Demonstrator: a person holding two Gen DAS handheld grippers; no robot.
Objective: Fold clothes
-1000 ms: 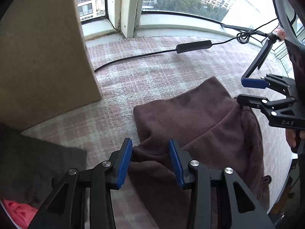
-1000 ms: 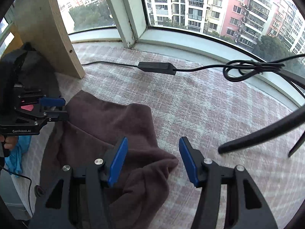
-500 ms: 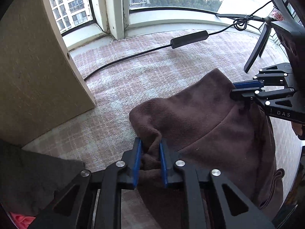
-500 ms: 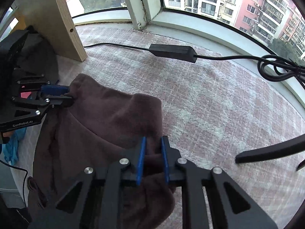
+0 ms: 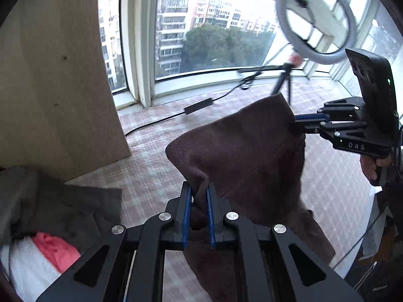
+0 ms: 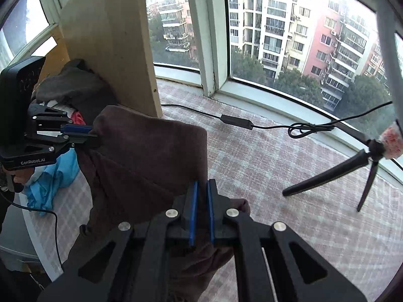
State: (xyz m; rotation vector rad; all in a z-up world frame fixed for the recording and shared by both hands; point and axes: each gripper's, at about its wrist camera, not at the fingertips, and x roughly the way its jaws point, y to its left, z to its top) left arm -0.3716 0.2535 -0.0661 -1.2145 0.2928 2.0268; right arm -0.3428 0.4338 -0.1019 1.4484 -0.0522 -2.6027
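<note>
While daylight fills the window (image 6: 289, 50) behind, a brown garment (image 5: 241, 151) is held above the checked cloth (image 6: 277, 176), one edge clamped in the left gripper (image 5: 199, 196), another in the right gripper (image 6: 202, 188)

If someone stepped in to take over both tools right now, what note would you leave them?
Left tool: shut on one top corner of the brown garment.
Right tool: shut on the other top corner.
The garment hangs stretched between the two, its lower part drooping toward the checked cloth surface.
More clothes wait in the pile by the wooden panel.
Done: both corners gripped, garment raised.
Left: lay it flat, fold it, then probably take the pile.
</note>
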